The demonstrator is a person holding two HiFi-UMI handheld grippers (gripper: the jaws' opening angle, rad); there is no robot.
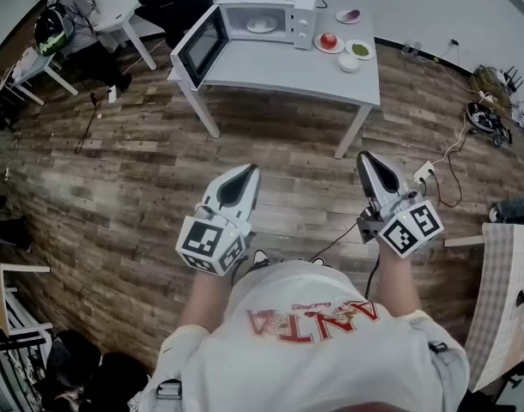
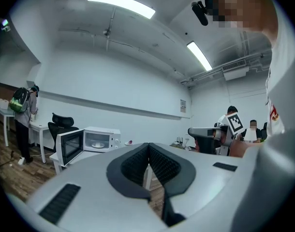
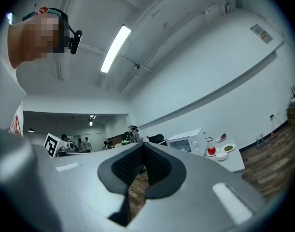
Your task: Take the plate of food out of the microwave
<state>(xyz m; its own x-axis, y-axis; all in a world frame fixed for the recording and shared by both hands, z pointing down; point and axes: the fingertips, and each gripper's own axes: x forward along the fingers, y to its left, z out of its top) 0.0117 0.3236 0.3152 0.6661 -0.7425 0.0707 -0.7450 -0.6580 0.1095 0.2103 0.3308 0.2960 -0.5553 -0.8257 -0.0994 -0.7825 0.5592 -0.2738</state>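
Note:
A white microwave (image 1: pixel 266 14) stands on a grey table (image 1: pixel 279 67) far ahead of me, its door (image 1: pixel 200 48) swung open to the left. Inside it rests a white plate of food (image 1: pixel 262 25). The microwave (image 2: pixel 101 139) also shows small in the left gripper view and, as the microwave (image 3: pixel 186 141), in the right gripper view. My left gripper (image 1: pixel 245 172) and right gripper (image 1: pixel 368 157) hang over the wooden floor, well short of the table. Both are shut with nothing between the jaws, left gripper (image 2: pixel 148 146) and right gripper (image 3: pixel 143 146).
Beside the microwave sit a plate with a red fruit (image 1: pixel 329 41), a plate of green food (image 1: pixel 359 49), a white bowl (image 1: pixel 349 62) and a purple dish (image 1: pixel 349 15). A power strip and cables (image 1: pixel 425 172) lie on the floor at right. A person (image 1: pixel 60 20) stands at desks far left.

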